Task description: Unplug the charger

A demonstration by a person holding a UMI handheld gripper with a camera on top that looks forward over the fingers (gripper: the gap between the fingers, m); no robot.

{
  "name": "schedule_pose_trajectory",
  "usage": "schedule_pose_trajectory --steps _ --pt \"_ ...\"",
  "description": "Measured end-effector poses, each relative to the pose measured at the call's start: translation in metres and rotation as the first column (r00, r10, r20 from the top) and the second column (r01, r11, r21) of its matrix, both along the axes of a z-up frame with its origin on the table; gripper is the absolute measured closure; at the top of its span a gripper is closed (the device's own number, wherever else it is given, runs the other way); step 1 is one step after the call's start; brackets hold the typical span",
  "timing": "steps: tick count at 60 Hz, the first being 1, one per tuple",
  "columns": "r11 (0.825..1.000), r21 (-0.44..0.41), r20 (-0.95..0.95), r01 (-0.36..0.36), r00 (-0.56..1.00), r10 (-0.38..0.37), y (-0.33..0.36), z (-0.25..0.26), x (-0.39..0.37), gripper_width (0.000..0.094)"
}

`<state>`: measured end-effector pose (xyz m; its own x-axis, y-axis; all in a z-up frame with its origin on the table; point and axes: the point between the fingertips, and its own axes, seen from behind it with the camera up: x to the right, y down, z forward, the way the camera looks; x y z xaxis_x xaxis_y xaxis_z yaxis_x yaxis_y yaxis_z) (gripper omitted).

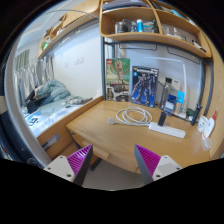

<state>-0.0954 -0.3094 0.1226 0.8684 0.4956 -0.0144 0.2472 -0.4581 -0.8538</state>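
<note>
Gripper [113,160] fingers apart, holding nothing; power strip [165,130] well beyond on desk [100,135]; loose strip may slide when charger pulled

Small room with a white wall [85,55]. Wooden tabletop [105,125] below wooden shelves [140,38] full of things. Bed [45,100] with rumpled covers to one side.

Light tan wooden table [100,130]: smooth, satin finish, faint grain. White plastic power strip [167,131]: matt. Coiled white cable [132,116]: smooth, rubbery-looking sheath. Wooden wall shelf [150,38]: same tan finish as table. Two printed cardboard boxes [131,80]: glossy faces. Grey bedding [50,97] on bed: soft, rumpled cloth. Gripper [114,160]: magenta ribbed pads [149,158], white plastic finger bodies.
</note>
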Motion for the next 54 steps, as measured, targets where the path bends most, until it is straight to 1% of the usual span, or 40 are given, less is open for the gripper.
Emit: schedule_pose_trajectory --steps 5,9,10,15,23,28,36,42,46,51,53,54 --pt "0.999 -0.023 0.007 0.041 0.999 -0.041 0.018 -0.016 0.021 0.0109" --pt "0.994 -0.051 0.007 0.098 0.995 -0.098 0.04 -0.032 0.045 0.012" --pt "0.991 -0.061 0.011 0.118 0.993 -0.118 0.039 -0.032 0.048 0.0124" --pt "0.978 -0.079 0.021 0.192 0.981 -0.191 0.081 -0.052 0.082 0.0136" --pt "0.955 -0.102 0.046 0.278 0.96 -0.275 0.136 -0.072 0.118 0.0156" --pt "0.945 -0.098 0.032 0.313 0.95 -0.311 0.175 -0.079 0.128 0.0156" --pt "0.93 -0.108 0.006 0.351 0.936 -0.352 0.232 -0.091 0.131 0.019" --pt "0.928 -0.073 -0.03 0.365 0.929 -0.368 0.272 -0.09 0.128 0.0245" --pt "0.927 -0.058 -0.035 0.372 0.927 -0.374 0.292 -0.092 0.126 0.0255" --pt "0.917 0.006 -0.031 0.398 0.917 -0.398 0.318 -0.086 0.128 0.0278" --pt "0.911 0.01 -0.04 0.412 0.911 -0.411 0.325 -0.086 0.128 0.0281" --pt "0.908 0.005 -0.043 0.419 0.907 -0.418 0.328 -0.087 0.127 0.0348"
